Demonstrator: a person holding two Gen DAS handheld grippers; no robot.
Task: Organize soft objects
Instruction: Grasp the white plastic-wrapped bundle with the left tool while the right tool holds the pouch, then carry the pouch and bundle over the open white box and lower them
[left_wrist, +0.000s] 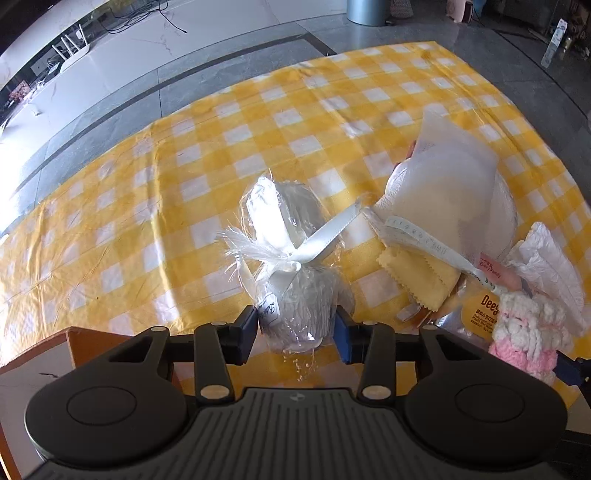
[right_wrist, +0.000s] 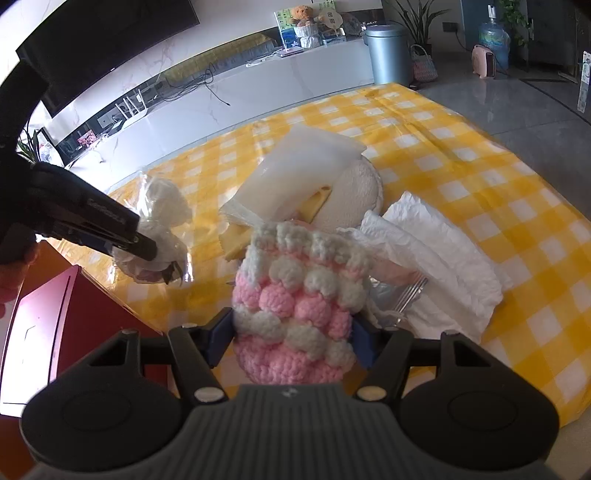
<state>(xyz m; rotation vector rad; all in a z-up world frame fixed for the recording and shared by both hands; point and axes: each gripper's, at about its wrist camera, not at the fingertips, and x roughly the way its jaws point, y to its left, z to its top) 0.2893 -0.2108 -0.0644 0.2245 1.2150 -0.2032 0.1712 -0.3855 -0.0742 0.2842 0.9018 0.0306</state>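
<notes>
Resting on the yellow checked cloth (left_wrist: 258, 122), the cellophane bundle (left_wrist: 295, 295) tied with white ribbon (left_wrist: 325, 232) sits between the left gripper (left_wrist: 297, 326) pads, which touch its lower end on both sides. Right gripper (right_wrist: 293, 338) is clamped on a pink-and-white crochet pouch (right_wrist: 299, 295), held above the cloth. Beside it lie a white foam sheet (right_wrist: 299, 173), a white cushion (right_wrist: 354, 195) and a folded diaper (right_wrist: 436, 266). An orange box (left_wrist: 88, 339) stands at the table's near edge.

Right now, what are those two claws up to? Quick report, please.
Left gripper: fingers pressed on wrapped bundle. Right gripper: shut on knit pouch. Pile beyond, nothing blocking.
</notes>
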